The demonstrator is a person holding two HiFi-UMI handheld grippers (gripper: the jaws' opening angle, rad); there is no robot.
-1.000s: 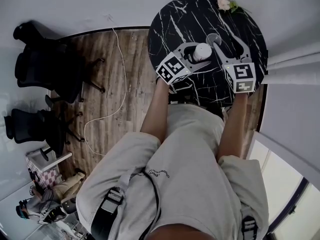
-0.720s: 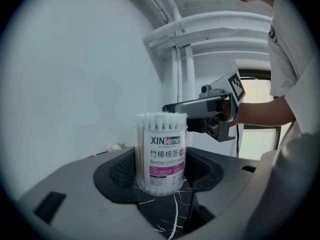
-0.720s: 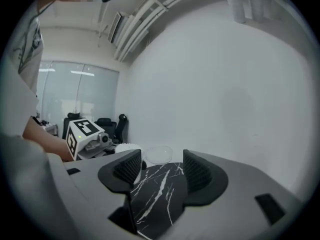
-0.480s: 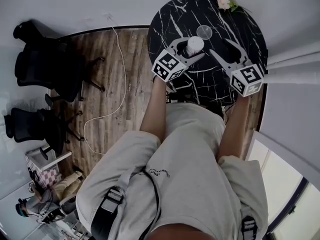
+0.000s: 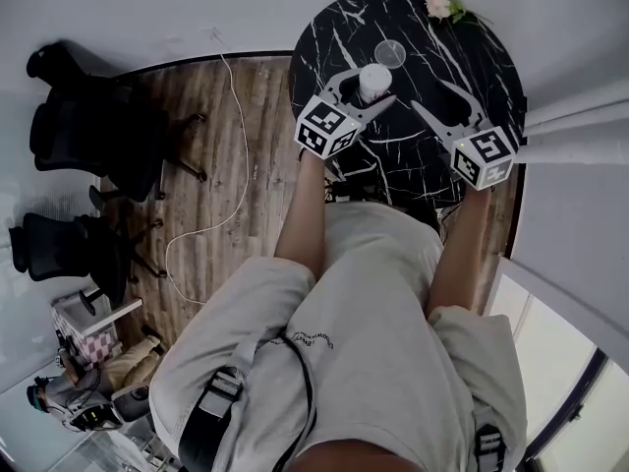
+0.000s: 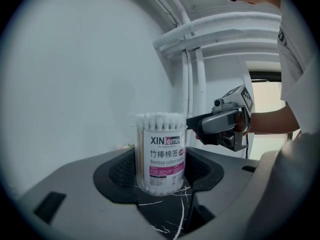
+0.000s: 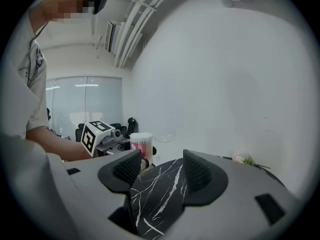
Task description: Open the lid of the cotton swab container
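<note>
The left gripper (image 5: 371,88) is clamped on the clear cylindrical cotton swab container with a white-and-pink label (image 5: 374,75), 1 pad against each side. In the left gripper view the container (image 6: 160,154) stands upright, its white swab tips bare at the top. Whether its base rests on the surface or hangs just above it cannot be told. It is over the left half of the round black marble table with white veins (image 5: 334,28), in from the rim. The clear round lid (image 5: 390,54) lies flat on the tabletop just beyond the container, apart from it.

The right gripper (image 5: 432,96) hovers to the right, apart from the container. Its 2 jaws are spread wide with only tabletop between them. Bare marble runs between the 2 grippers and on to the far rim, where a small pink-and-white flower sprig (image 5: 444,6) lies at the edge.

A white wall (image 5: 197,8) rises behind the table. To its left is brown wood-plank floor (image 5: 265,165) with a thin white cable (image 5: 242,136) trailing across it. Black office chairs (image 5: 69,136) stand further left.
</note>
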